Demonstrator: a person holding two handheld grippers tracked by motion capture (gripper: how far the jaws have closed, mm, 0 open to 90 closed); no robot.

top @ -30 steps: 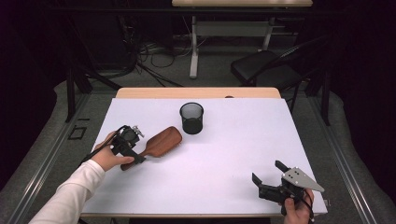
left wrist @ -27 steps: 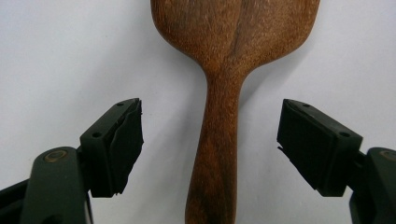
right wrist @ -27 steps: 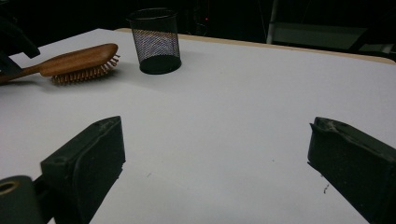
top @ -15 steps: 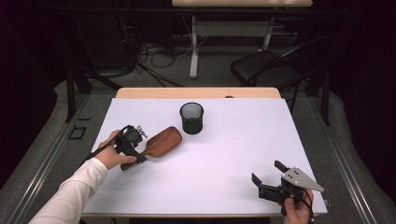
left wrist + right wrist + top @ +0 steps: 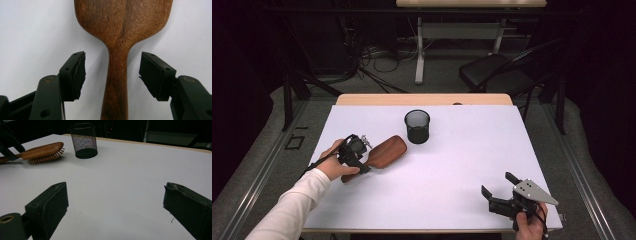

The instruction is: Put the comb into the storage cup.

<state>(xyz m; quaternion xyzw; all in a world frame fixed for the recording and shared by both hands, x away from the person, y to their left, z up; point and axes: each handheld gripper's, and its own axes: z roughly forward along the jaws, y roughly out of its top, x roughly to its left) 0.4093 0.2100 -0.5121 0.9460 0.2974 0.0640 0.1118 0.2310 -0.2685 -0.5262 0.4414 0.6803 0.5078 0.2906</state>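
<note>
A: Where is the wooden hairbrush [image 5: 384, 151]?

B: Near the table's [image 5: 462, 200] left edge, bristles down.

A: Grip state?

B: Left gripper [image 5: 112, 72] has just been closing, pads astride the handle, not yet touching. Right gripper [image 5: 502, 192] stands wide, empty. The brush likely handles rigid, light and smooth: clamp mid-handle.

Overhead, two close views; shared hairbrush [image 5: 384, 151]

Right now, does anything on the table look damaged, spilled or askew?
Nothing spilled; the mesh cup stands upright. One oddity: the pad on the left gripper, beside the hairbrush handle, has a ragged, torn-looking edge.
</note>
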